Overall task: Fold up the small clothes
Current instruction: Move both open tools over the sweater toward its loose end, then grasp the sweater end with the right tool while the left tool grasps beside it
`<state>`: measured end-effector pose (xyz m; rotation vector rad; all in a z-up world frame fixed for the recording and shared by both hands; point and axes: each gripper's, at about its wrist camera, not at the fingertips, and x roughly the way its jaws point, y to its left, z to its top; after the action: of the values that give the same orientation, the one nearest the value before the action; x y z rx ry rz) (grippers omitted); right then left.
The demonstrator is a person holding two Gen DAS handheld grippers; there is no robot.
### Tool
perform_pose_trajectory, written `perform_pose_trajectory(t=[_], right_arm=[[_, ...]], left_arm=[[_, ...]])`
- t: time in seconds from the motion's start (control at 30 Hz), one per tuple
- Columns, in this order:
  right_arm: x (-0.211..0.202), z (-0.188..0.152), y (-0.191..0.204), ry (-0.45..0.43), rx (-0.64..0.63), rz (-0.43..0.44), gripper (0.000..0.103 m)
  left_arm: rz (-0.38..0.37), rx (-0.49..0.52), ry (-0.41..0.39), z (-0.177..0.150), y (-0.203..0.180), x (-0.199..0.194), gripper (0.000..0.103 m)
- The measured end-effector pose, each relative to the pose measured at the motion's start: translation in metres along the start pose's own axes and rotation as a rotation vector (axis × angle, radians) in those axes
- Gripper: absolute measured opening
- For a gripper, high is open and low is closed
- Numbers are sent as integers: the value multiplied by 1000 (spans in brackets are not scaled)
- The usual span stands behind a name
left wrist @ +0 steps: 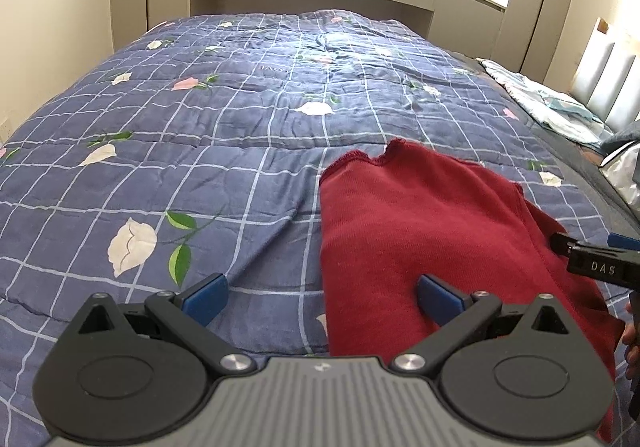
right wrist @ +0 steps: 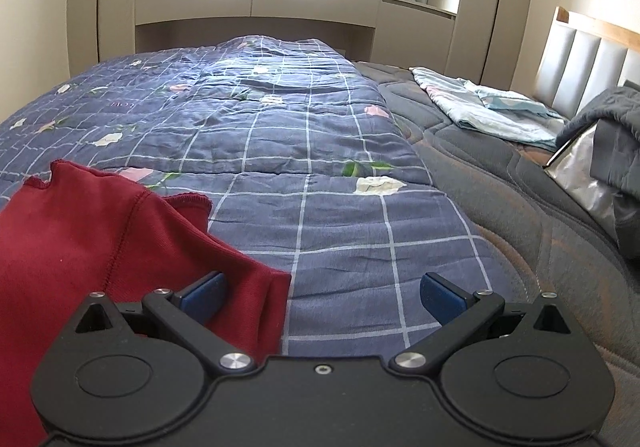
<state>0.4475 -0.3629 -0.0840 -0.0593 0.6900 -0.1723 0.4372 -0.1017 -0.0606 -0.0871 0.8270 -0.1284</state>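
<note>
A bedroom, with pale built-in cupboards under a bright window at the far end and a bed filling most of both views. Across the bed lies a blue checked quilt (left wrist: 224, 119) printed with white and pink flowers, rumpled in places but broadly flat.

On the left, the left gripper (left wrist: 322, 297) hovers low over the quilt with its jaws wide apart and nothing between them; its right blue pad sits over the near left part of the red garment (left wrist: 420, 223). That garment, a small knitted top by the look of it, lies spread on the quilt, its scalloped hem pointing away towards the window and a stitched seam running down its right side.

Further right, the right gripper (right wrist: 322, 297) is also spread open and empty, its left pad above the garment's right edge. Beyond it the bare grey mattress (right wrist: 500, 183) shows, with a pale blue folded cloth (right wrist: 492, 107) and a grey bundle (right wrist: 608, 127) by the headboard.

The knit looks soft, light and limp, likely to sag and drag on the quilt rather than slide. I would pinch it at the two near corners or along the side seams, through one layer's edge.
</note>
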Motion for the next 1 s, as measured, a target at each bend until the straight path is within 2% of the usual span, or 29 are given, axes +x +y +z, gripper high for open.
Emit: perform_pose_trajectory(t=[0.13, 0.2, 0.27, 0.33, 0.43, 0.47, 0.6, 0.7, 0.87, 1.0], right_arm=[[-5, 4, 0, -10, -10, -13, 102], [-12, 6, -3, -41, 7, 8, 102], [-25, 5, -12, -86, 56, 93, 102], [-32, 2, -22, -89, 120, 194, 102], [-30, -6, -35, -17, 213, 364, 102], [-27, -9, -37, 7, 233, 389, 102], [-20, -22, -36, 77, 260, 377, 102], [-15, -31, -40, 127, 356, 450, 102], [-16, -33, -41, 138, 409, 454, 102], [-16, -33, -39, 131, 428, 414, 95]], left_arm=[[-7, 7, -6, 4, -1, -2, 103], [-22, 10, -9, 7, -2, -4, 103], [-44, 11, -14, 10, 0, -5, 103], [-70, 10, -4, 13, 1, -3, 103], [-87, -9, 41, 15, 3, 7, 103], [-89, -12, 59, 15, 4, 10, 103], [-98, -11, 93, 9, 4, 19, 102], [-108, -11, 93, 7, 6, 19, 102], [-132, -33, 116, 7, 11, 23, 102], [-136, -34, 115, 7, 11, 23, 102]])
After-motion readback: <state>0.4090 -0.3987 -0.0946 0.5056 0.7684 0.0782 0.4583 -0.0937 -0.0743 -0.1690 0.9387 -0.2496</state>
